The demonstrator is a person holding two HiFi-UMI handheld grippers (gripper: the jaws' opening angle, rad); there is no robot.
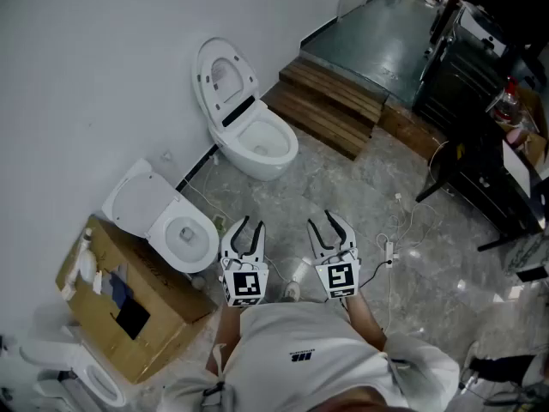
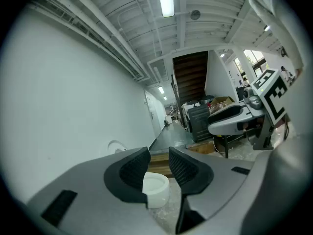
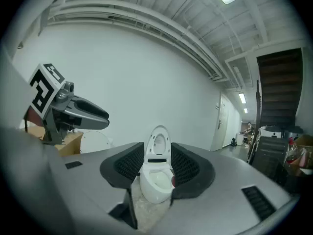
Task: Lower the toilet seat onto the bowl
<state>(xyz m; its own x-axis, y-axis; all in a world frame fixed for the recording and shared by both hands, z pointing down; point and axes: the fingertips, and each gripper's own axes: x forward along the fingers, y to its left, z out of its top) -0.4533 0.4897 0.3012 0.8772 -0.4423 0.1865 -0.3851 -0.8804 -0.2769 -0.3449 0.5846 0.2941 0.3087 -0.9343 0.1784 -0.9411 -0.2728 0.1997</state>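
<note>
A white toilet [image 1: 256, 144] stands by the wall with its seat and lid [image 1: 225, 77] raised upright. Both grippers hang low in the head view, well short of it. The left gripper [image 1: 246, 227] has its jaws drawn almost together, with nothing between them. A slightly wider gap shows between the jaws of the right gripper [image 1: 330, 222], which also hold nothing. In the right gripper view the toilet [image 3: 156, 182] and its raised seat [image 3: 159, 143] sit framed between the right gripper's [image 3: 157, 163] jaws. In the left gripper view the bowl [image 2: 155, 189] shows past the left gripper [image 2: 159, 168].
A second toilet [image 1: 176, 228] with its lid up stands left of the grippers, beside a cardboard box [image 1: 129, 303]. Wooden steps [image 1: 330, 101] rise behind the far toilet. White cables [image 1: 396, 240] trail on the floor to the right. Dark furniture [image 1: 480, 110] fills the right side.
</note>
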